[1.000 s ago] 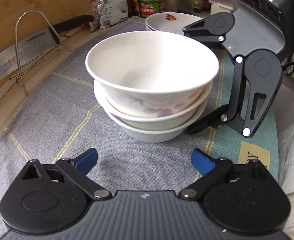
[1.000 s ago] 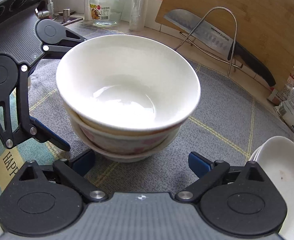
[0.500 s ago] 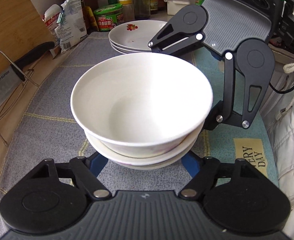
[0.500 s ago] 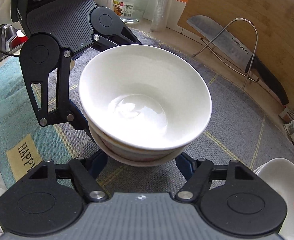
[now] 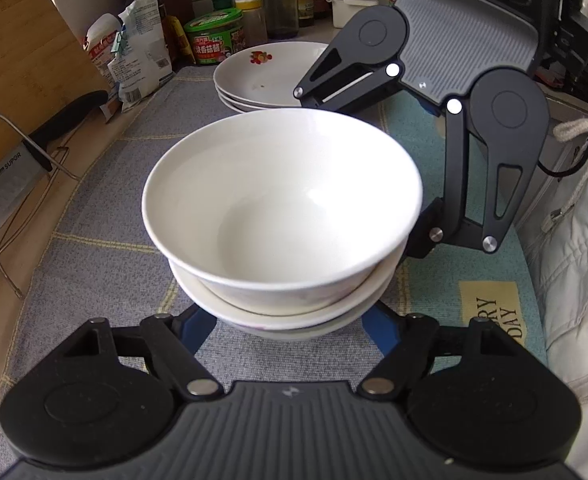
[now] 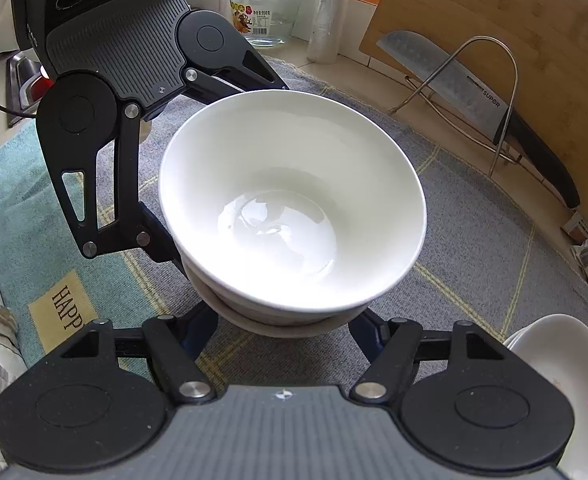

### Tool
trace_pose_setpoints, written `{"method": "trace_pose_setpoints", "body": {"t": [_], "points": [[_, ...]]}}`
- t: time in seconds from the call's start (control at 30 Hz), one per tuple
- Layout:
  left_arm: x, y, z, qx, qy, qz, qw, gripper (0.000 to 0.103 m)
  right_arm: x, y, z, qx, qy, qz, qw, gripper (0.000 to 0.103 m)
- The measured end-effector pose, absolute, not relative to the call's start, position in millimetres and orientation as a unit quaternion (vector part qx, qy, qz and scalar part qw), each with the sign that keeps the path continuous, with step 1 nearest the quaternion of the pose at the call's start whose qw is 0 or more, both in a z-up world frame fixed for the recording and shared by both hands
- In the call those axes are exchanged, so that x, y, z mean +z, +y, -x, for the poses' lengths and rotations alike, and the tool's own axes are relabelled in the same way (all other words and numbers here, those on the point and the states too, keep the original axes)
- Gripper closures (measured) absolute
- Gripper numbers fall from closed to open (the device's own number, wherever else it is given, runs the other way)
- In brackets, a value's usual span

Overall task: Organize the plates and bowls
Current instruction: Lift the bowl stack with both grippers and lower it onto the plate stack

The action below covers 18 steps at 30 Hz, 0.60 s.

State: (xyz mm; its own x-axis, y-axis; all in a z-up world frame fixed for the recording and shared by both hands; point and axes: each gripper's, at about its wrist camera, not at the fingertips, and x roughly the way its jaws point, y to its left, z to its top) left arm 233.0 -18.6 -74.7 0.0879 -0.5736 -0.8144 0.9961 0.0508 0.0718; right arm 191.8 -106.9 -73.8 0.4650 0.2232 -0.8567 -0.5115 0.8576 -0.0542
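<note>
Bowls (image 5: 281,216) stacked three deep near the middle of a grey checked mat (image 5: 93,248) on the desk, white, the top one empty and glossy inside, the lower two showing only as rims beneath it. Clasped low down from two opposite sides: left hand-held gripper (image 5: 291,326) closed on the stack, blue-padded fingers (image 5: 197,326) tucked under the overhanging rims on either side of the bottom bowl; right hand-held gripper (image 6: 283,330) likewise around the base from the other side, jaws just drawn further in, dark fingers (image 6: 364,330) pressed against the lowest bowl. Seen from each camera, the other gripper's black linkage reaching down behind the stack, fingertips hidden by the bowls. Plates (image 5: 265,76) piled beyond the bowls in the left view, white with a small red and green motif, resting on the same mat well apart from the stack; same pile at the lower right edge of the right view. Wire rack (image 6: 490,92) at the mat's edge, holding a cleaver (image 6: 446,76) with a black handle, a wooden cutting board (image 6: 514,20) leaning behind it. Glass jar (image 6: 265,8) with a yellow-green lid, bottles, a green tub (image 5: 213,40) and food packets lined up at the back. Teal mat (image 6: 21,208) with lettering beside the grey one, and pale quilted clothing (image 5: 574,280) at the frame edge.
</note>
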Motion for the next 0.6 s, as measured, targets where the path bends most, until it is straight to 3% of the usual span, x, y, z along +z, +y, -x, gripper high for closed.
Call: {"method": "trace_pose_setpoints", "body": {"t": [0.6], "points": [[-49, -102, -227, -0.616, 0.254, -0.357, 0.655, 0.024, -23, -179, -157, 0.165, 0.451, 0.173, 0.860, 0.027]]}}
